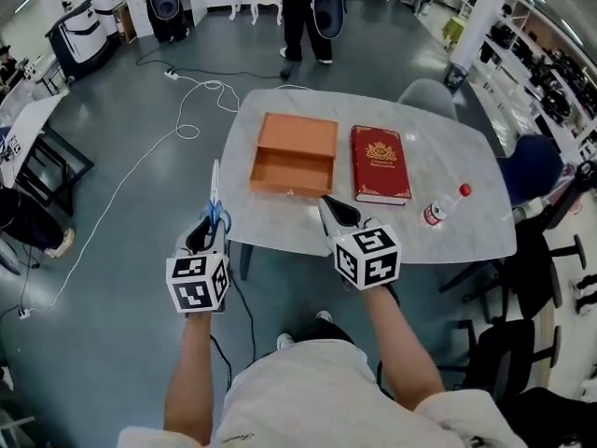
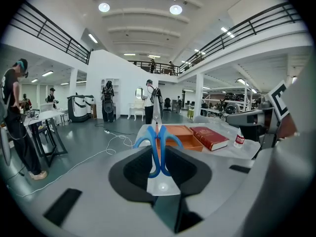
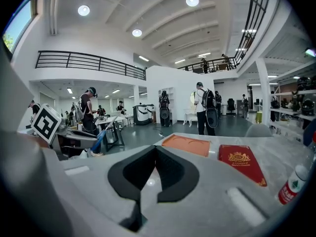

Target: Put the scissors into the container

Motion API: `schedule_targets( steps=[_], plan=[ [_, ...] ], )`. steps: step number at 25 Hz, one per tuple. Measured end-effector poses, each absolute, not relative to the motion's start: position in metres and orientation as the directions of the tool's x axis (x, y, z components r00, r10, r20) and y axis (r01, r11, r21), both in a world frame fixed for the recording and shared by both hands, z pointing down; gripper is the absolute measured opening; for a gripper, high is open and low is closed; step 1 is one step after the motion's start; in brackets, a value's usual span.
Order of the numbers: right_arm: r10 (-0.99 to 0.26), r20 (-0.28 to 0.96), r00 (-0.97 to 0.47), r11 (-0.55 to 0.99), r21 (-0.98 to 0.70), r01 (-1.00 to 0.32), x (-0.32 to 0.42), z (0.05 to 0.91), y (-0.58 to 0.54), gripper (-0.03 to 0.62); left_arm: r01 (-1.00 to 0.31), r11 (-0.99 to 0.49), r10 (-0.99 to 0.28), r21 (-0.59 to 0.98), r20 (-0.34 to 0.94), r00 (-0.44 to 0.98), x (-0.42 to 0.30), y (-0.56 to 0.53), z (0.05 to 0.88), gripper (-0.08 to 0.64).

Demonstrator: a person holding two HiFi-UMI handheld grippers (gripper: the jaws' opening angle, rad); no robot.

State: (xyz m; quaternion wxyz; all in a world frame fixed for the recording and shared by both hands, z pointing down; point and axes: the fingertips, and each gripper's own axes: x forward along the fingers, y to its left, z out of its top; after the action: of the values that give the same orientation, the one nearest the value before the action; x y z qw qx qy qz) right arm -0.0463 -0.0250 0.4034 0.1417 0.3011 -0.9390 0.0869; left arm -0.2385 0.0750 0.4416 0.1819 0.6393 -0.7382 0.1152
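The left tool (image 2: 158, 154) was clamped on the blue handles of the scissors (image 2: 159, 141), blades pointing ahead. It was over the floor (image 1: 121, 250), just off the left edge of the counter (image 1: 448, 157). The right tool (image 3: 154, 164) was closed on nothing, above the counter's near edge. The orange container (image 1: 294, 154) sat open on the counter beside a red book (image 1: 379, 162), with a bottle (image 1: 444, 206) further right.

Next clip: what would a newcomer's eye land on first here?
The blue-handled scissors stand clamped in the left gripper, blades pointing away, left of the table. On it lie the open orange container, empty, and a red book right of it. The right gripper is shut, empty.
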Motion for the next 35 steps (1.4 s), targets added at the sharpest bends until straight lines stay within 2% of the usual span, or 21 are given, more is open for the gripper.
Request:
schedule_targets(
  steps=[14, 35],
  plan=[
    [-0.556, 0.319, -0.768, 0.784, -0.104, -0.611, -0.056, 0.421, -0.108, 0.005, -0.996, 0.086, -0.888, 0.022, 0.455, -0.066, -0.240, -0.016, 0.458, 0.080],
    [-0.512, 0.343, -0.787, 0.799, -0.146, -0.583, -0.067, 0.442, -0.248, 0.005, -0.995, -0.076, -0.804, -0.068, 0.595, 0.021, -0.209, -0.151, 0.505, 0.080]
  ],
)
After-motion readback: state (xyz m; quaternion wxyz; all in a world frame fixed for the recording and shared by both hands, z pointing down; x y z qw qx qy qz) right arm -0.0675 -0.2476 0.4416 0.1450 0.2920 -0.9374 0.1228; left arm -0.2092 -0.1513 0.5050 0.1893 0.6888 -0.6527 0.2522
